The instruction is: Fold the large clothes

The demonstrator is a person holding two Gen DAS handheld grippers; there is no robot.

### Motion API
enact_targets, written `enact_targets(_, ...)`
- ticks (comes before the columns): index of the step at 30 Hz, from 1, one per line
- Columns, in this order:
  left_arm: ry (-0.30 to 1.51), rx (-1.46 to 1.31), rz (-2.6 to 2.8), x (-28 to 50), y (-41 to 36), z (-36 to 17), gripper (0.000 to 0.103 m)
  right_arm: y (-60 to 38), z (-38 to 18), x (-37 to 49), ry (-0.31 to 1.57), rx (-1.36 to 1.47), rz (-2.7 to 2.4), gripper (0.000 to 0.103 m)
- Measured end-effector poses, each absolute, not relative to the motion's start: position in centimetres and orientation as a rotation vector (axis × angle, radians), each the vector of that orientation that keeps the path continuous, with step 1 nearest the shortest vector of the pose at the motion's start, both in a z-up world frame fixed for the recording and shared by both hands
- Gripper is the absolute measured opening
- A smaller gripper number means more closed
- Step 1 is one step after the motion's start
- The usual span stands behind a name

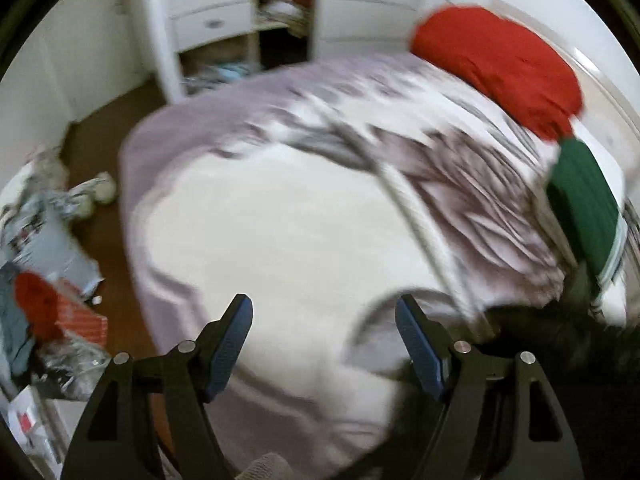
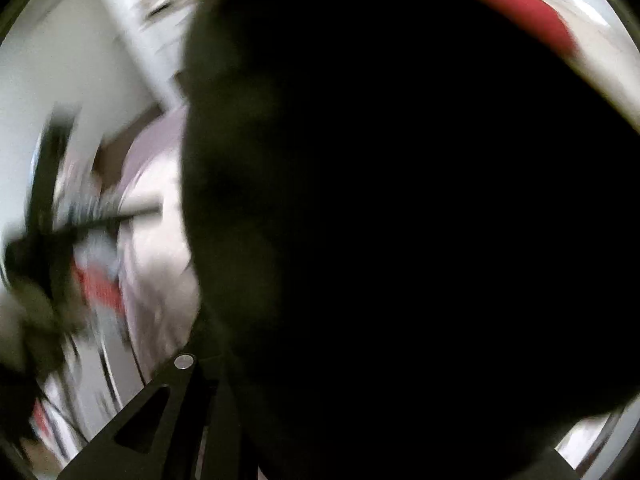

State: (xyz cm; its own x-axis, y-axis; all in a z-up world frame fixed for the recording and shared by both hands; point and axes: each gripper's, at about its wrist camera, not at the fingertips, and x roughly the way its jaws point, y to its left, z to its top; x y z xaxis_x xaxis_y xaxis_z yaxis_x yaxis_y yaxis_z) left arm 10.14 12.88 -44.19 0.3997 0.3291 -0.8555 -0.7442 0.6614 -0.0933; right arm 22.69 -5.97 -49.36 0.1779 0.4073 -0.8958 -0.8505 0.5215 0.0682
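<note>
While the left gripper (image 1: 324, 312) stood apart and empty over the bed (image 1: 248, 128), the right gripper's jaws were clamped on a black garment (image 2: 400, 220), filling its view from twelve to six o'clock.

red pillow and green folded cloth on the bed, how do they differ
The red pillow is larger and puffy; the green folded cloth is smaller and flatter. The red pillow is plain red, while the green cloth shows pale stripes along one end. The pillow lies further up the lilac-and-white patterned bedspread, towards the white headboard; the green cloth lies nearer the camera. Both are soft, sit on the bed's right edge, and are blurred.
</note>
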Motion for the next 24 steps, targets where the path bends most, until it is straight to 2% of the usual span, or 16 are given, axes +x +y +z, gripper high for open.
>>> enact_targets(6,0.943,-0.555,0.764,5.7,14.7,-44.2,0.074,1.0,-59.3,9.1,1.058,-0.915,1.175,0.019)
enact_targets(7,0.957,-0.549,0.762,5.3,14.5,-44.5,0.074,0.9,-61.0,6.3,1.094,-0.968,1.181,0.02)
enact_targets(8,0.973,-0.544,0.754,4.8,14.3,-44.9,0.074,1.0,-61.9,5.6,1.124,-0.989,1.176,0.028)
enact_targets(10,1.008,-0.552,0.742,5.3,13.4,-45.8,0.074,1.3,-62.0,5.3,1.172,-0.999,1.191,0.035)
enact_targets(12,1.036,-0.583,0.707,5.2,12.6,-46.6,0.074,1.5,-61.3,7.8,1.242,-0.925,1.221,0.041)
enact_targets(14,1.059,-0.635,0.66,5.1,11.5,-47.5,0.074,0.5,-59.7,10.9,1.423,-0.755,1.28,0.054)
enact_targets(17,1.081,-0.684,0.599,5.5,9.6,-48.4,0.074,-2.6,-57.6,16.4,1.695,-0.41,1.361,0.066)
enact_targets(21,1.107,-0.678,0.582,5.9,8.2,-49.3,0.074,-7.0,-54.4,22.3,1.754,-0.207,1.36,0.072)
enact_targets(24,1.123,-0.684,0.615,5.5,8.2,-50.5,0.074,-8.8,-56.5,28.2,1.766,-0.164,1.184,0.077)
